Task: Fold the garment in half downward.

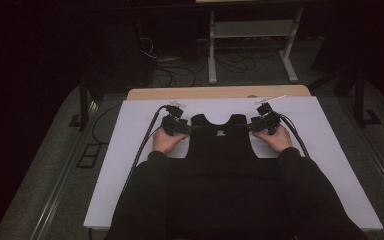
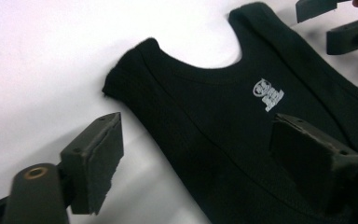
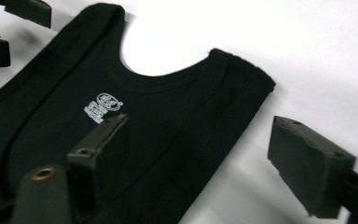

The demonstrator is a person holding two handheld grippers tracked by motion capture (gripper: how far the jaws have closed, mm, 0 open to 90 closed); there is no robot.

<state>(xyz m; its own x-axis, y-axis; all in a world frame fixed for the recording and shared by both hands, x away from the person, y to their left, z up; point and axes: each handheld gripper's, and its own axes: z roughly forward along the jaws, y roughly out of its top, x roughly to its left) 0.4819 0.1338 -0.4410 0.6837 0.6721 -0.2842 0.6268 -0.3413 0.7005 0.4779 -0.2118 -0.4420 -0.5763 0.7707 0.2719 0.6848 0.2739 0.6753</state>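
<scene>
Vest [image 1: 221, 142], black and with no sleeves, lying flat on the white board [image 1: 130, 165] in the middle, close to the person's body. Two shoulder straps pointing away from the person, with a round scoop for the neck between them. Small white logo [image 2: 268, 94] printed just under the scoop.

Left gripper [image 1: 192, 128] just beside the vest's left armhole edge, held in the left hand [image 1: 167, 141]. Jaws spread apart, not pinching anything. In the left gripper view, one pad [image 2: 98, 161] over the bare white board and the other over the black cloth, with the vest's edge lying between them.

Right gripper [image 1: 247, 127] just beside the vest's right armhole edge, held in the right hand [image 1: 275, 140]. Jaws spread apart too, with no grip on the cloth. In the right gripper view, one pad [image 3: 103, 156] over the vest and the other over the white board, the edge between them.

Black cable [image 1: 142, 147] trailing from the left gripper down the board. Wooden table edge [image 1: 220, 92] past the far end of the board.
</scene>
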